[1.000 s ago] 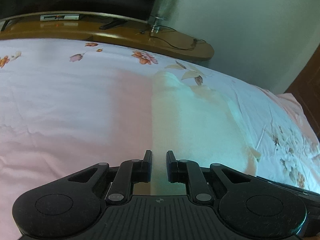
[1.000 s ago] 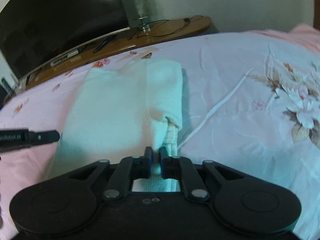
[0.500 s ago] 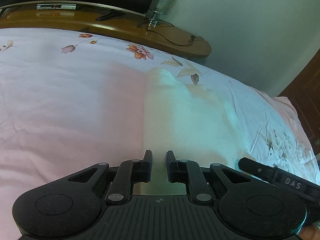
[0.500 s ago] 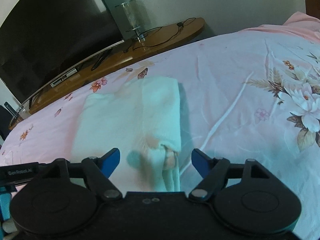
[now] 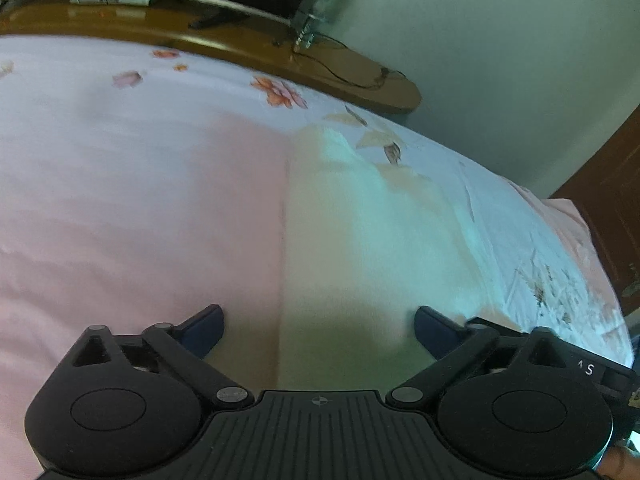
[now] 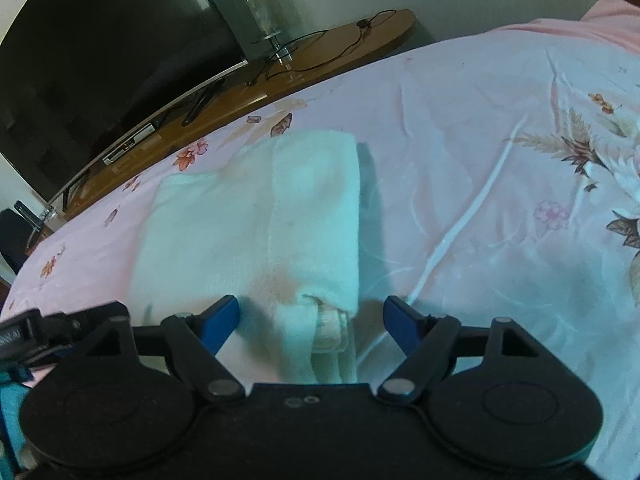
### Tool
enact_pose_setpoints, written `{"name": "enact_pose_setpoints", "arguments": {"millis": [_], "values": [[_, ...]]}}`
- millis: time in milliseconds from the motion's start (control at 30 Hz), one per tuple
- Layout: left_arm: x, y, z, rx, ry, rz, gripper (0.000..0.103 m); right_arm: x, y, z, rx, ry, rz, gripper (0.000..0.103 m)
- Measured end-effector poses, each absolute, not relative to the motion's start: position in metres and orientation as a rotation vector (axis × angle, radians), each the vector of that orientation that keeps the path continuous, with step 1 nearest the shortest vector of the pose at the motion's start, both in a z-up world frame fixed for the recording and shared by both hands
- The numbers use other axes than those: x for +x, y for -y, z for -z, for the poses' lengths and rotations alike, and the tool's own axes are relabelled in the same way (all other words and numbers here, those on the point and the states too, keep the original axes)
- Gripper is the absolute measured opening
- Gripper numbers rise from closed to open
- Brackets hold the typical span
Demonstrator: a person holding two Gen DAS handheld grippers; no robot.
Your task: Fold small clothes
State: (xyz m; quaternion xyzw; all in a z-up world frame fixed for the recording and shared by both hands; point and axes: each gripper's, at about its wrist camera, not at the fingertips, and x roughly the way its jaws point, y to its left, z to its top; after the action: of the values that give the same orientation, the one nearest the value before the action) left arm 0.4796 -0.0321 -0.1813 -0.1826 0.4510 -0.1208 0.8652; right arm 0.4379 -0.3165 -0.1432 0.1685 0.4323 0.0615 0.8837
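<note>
A small white fleecy garment (image 6: 256, 220) lies folded flat on the pink floral bedsheet (image 6: 500, 208). In the left wrist view it is the pale cloth (image 5: 360, 240) stretching away from the fingers. My left gripper (image 5: 319, 330) is open over the garment's near left edge, holding nothing. My right gripper (image 6: 311, 322) is open over the near right end, where a rolled cuff (image 6: 330, 330) pokes out between the jaws. The left gripper's body (image 6: 24, 336) shows at the left edge of the right wrist view.
A wooden TV stand (image 6: 320, 52) runs along the far side of the bed with a dark television (image 6: 100, 52), a glass lamp (image 6: 262, 16) and a cable on it. A wall (image 5: 500, 60) and a brown door (image 5: 616, 208) stand at the right.
Both grippers were shut on the garment's near edge one second ago. The right gripper opened first and let go, then the left opened. The garment now lies free on the bed.
</note>
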Motion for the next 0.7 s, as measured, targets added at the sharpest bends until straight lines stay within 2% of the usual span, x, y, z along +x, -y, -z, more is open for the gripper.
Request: {"name": "enact_pose_setpoints", "arguments": {"millis": [67, 167, 200, 233, 267, 300, 333, 400, 500, 700], "values": [[0.481, 0.033, 0.184, -0.384, -0.944, 0.271, 0.082, 0.439, 0.316, 0.144, 0.347, -0.899, -0.138, 0.080], [0.484, 0.043, 0.185, -0.373, -0.948, 0.308, 0.072, 0.442, 0.315, 0.145, 0.335, -0.896, -0.153, 0.079], [0.485, 0.045, 0.185, -0.371, -0.950, 0.308, 0.072, 0.443, 0.314, 0.146, 0.329, -0.894, -0.159, 0.078], [0.486, 0.047, 0.186, -0.370, -0.950, 0.307, 0.071, 0.444, 0.312, 0.146, 0.323, -0.889, -0.164, 0.075], [0.487, 0.048, 0.186, -0.366, -0.948, 0.306, 0.066, 0.445, 0.310, 0.147, 0.316, -0.884, -0.174, 0.072], [0.487, 0.049, 0.185, -0.367, -0.947, 0.303, 0.063, 0.445, 0.308, 0.147, 0.318, -0.880, -0.189, 0.061], [0.486, 0.048, 0.185, -0.377, -0.947, 0.298, 0.061, 0.446, 0.307, 0.148, 0.334, -0.879, -0.203, 0.054], [0.485, 0.048, 0.183, -0.395, -0.947, 0.293, 0.050, 0.445, 0.301, 0.147, 0.327, -0.870, -0.196, 0.048], [0.480, 0.050, 0.177, -0.369, -0.924, 0.296, 0.043, 0.442, 0.299, 0.143, 0.355, -0.866, -0.197, 0.035], [0.471, 0.048, 0.161, -0.355, -0.868, 0.306, 0.038, 0.433, 0.296, 0.129, 0.352, -0.827, -0.203, 0.031]]}}
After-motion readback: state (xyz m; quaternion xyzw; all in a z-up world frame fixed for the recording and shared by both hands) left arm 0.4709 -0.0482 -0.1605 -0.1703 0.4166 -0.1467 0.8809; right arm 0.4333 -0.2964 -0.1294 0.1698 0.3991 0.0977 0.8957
